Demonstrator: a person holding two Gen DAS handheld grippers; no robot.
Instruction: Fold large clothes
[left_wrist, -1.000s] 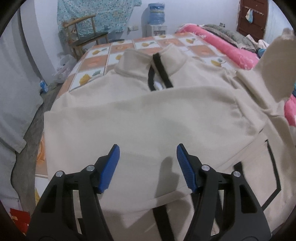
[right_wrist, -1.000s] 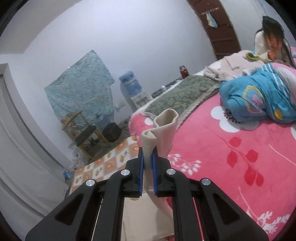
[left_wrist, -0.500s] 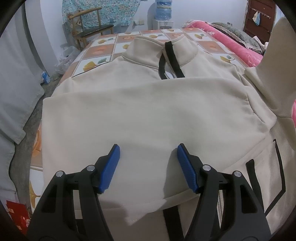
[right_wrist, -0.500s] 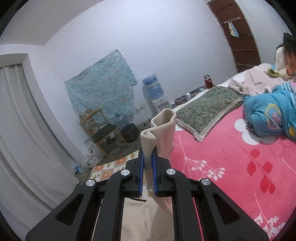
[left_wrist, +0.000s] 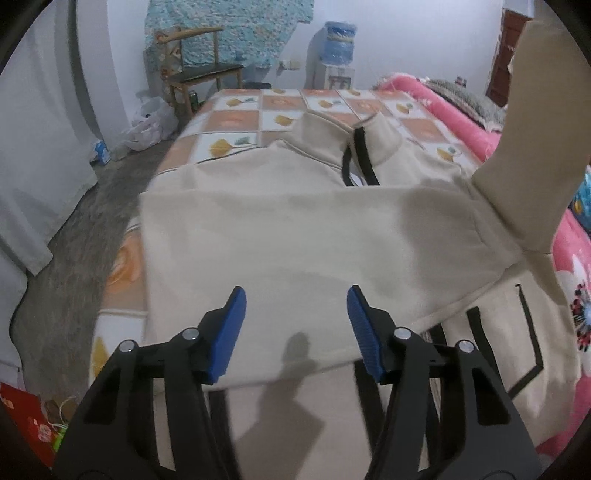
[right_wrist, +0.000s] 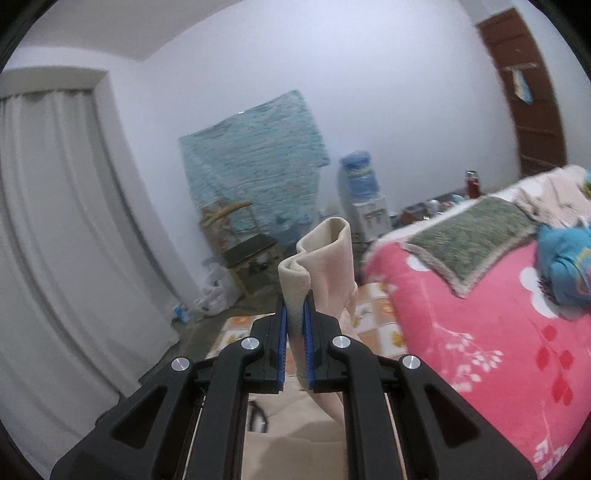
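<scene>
A large cream jacket (left_wrist: 295, 236) with a black zip and stand-up collar lies spread on the checked bed cover, one sleeve folded flat across its chest. My left gripper (left_wrist: 295, 328) is open and empty, hovering just above the folded sleeve's near edge. My right gripper (right_wrist: 294, 325) is shut on the cuff of the jacket's other sleeve (right_wrist: 325, 266), holding it up in the air. That raised sleeve (left_wrist: 532, 147) stands at the right of the left wrist view.
A pink floral blanket (right_wrist: 480, 332) with a green pillow (right_wrist: 469, 236) covers the bed to the right. A wooden chair (left_wrist: 199, 74), water dispenser (left_wrist: 336, 55) and plastic bags (left_wrist: 147, 125) stand beyond the bed's far end. A white curtain (right_wrist: 55, 240) hangs left.
My right gripper has swung left with the raised sleeve, so the wall and curtain fill its view. My left gripper has lifted slightly and drawn back from the jacket.
</scene>
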